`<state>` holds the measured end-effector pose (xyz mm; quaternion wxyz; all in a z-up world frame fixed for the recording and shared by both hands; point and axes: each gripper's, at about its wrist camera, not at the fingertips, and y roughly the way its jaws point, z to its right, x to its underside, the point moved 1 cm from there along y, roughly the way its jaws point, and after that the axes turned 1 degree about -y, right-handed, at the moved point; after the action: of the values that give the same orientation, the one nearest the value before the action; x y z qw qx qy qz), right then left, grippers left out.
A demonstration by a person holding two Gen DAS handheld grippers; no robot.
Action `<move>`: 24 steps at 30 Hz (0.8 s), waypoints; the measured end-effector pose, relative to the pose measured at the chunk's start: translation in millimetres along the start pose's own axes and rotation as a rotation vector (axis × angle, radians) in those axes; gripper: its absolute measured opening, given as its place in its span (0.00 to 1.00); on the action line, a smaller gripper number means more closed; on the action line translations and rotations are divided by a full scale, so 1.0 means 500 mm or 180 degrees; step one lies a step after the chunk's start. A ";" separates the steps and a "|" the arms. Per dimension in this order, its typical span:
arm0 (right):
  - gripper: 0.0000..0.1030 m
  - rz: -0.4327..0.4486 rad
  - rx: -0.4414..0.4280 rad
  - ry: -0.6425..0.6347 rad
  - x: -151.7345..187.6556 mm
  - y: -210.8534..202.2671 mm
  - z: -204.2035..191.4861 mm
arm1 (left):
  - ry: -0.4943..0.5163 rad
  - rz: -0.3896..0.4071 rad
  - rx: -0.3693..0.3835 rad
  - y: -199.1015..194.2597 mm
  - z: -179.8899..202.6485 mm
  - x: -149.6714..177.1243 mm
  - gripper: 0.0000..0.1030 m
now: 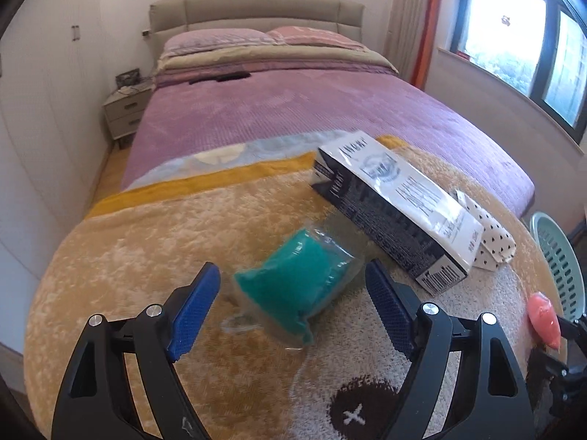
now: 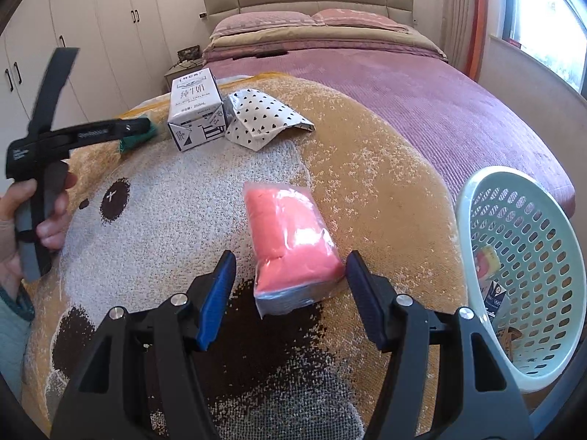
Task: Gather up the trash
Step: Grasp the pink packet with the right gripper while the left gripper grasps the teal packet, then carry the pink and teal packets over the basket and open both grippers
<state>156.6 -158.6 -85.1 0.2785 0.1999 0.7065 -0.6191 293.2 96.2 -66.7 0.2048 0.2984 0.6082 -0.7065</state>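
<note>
A plush blanket (image 2: 367, 154) with a cartoon bear face, tan, white and dark brown, covers the foot of a bed (image 1: 330, 110) with a ribbed mauve cover. The left tongs (image 1: 293, 293) are spread, with a teal spongy block in clear glossy wrap (image 1: 293, 289) between the blue pads, not pinched. The right tongs (image 2: 290, 278) are also spread around a pink soft block in clear wrap (image 2: 290, 234), the right pad very close to it. Farther on lie a rectangular milk carton (image 2: 196, 108) and a crumpled white paper bag with black hearts (image 2: 264, 119), touching. A pale green perforated plastic basket (image 2: 473, 201) stands at the right, partly cut off; its contents are hard to make out. White wardrobes (image 2: 91, 18) line the left wall.
</note>
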 end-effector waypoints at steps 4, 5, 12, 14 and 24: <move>0.57 0.0035 -0.0065 0.0103 0.001 -0.005 0.013 | 0.0167 0.0010 0.0032 -0.002 0.020 0.005 0.65; 0.57 0.0051 -0.0066 0.0132 0.001 -0.007 0.016 | 0.0175 -0.0003 0.0046 -0.001 0.021 0.005 0.61; 0.57 0.0122 -0.0098 0.0075 0.002 -0.017 0.007 | 0.0189 0.0022 -0.0078 -0.012 0.039 0.019 0.48; 0.57 0.0090 -0.0056 0.0047 0.001 -0.013 0.002 | 0.0151 0.0044 -0.0022 -0.028 0.044 0.026 0.47; 0.48 0.0019 -0.0050 -0.0029 0.001 -0.003 -0.004 | 0.0230 0.0202 0.0107 -0.126 0.128 0.067 0.47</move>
<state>155.2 -156.8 -83.9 0.2851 0.1970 0.7094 -0.6137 216.5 46.9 -37.4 0.2001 0.3463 0.5935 -0.6985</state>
